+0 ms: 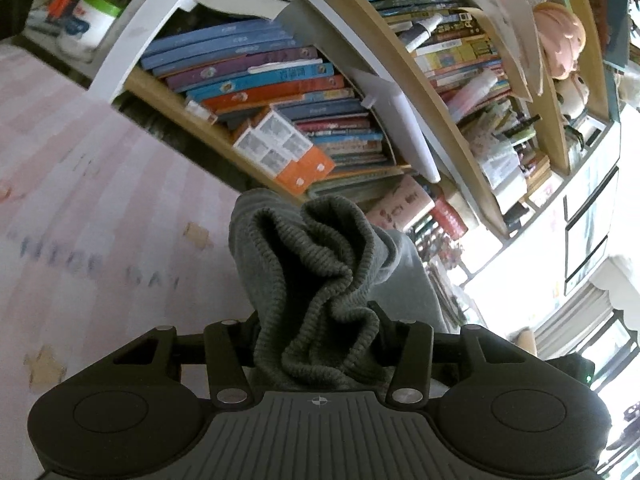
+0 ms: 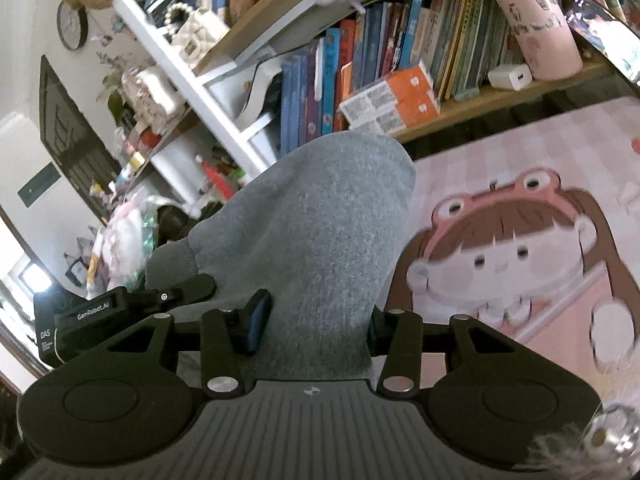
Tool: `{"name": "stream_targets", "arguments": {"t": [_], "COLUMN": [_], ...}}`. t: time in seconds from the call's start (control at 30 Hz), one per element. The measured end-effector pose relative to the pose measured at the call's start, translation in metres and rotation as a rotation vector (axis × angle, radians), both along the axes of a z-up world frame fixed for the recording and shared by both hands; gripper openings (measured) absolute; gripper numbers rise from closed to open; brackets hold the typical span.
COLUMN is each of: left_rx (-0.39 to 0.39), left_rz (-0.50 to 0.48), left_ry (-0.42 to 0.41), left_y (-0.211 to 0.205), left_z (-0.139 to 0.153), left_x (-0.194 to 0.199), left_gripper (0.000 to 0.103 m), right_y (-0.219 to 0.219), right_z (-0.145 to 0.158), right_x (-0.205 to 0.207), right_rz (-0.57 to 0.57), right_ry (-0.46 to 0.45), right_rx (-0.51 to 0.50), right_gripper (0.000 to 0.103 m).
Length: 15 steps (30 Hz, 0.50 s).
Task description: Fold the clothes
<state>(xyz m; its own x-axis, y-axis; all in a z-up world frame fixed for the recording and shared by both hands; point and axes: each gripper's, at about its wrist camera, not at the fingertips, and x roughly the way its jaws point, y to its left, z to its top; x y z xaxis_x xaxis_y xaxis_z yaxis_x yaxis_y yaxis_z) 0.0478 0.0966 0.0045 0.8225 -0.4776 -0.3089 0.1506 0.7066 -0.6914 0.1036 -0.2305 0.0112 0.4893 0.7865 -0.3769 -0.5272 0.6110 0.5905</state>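
While your left gripper [image 1: 318, 332] clamps the ribbed hem of the grey garment [image 1: 316, 264], bunched between its jaws, your right gripper [image 2: 316, 320] pinches a smooth grey fold of it [image 2: 320, 216]. Cloth is raised off the pink cartoon mat [image 2: 520, 240], in front of the bookshelf [image 1: 288, 92]. Mat blurred in both views.
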Motion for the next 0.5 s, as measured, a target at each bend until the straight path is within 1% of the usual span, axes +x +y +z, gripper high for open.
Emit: {"name": "stream_targets", "arguments": {"t": [0.23, 0.37, 0.5], "left_rx": [-0.002, 0.004, 0.005], "left_rz": [-0.008, -0.014, -0.021], "left_ry": [-0.015, -0.003, -0.001], "left_y": [0.0, -0.003, -0.005], "left_z": [0.007, 0.003, -0.004], "left_x": [0.064, 0.099, 0.126], "left_gripper": [0.047, 0.047, 0.047], "right_y": [0.0, -0.002, -0.005], "right_z": [0.003, -0.004, -0.014], "right_x": [0.059, 0.09, 0.115], "right_rz": [-0.042, -0.067, -0.088], "right_ry": [0.009, 0.032, 0.056], "right_rx": [0.034, 0.044, 0.054], "right_gripper": [0.042, 0.042, 0.042]}}
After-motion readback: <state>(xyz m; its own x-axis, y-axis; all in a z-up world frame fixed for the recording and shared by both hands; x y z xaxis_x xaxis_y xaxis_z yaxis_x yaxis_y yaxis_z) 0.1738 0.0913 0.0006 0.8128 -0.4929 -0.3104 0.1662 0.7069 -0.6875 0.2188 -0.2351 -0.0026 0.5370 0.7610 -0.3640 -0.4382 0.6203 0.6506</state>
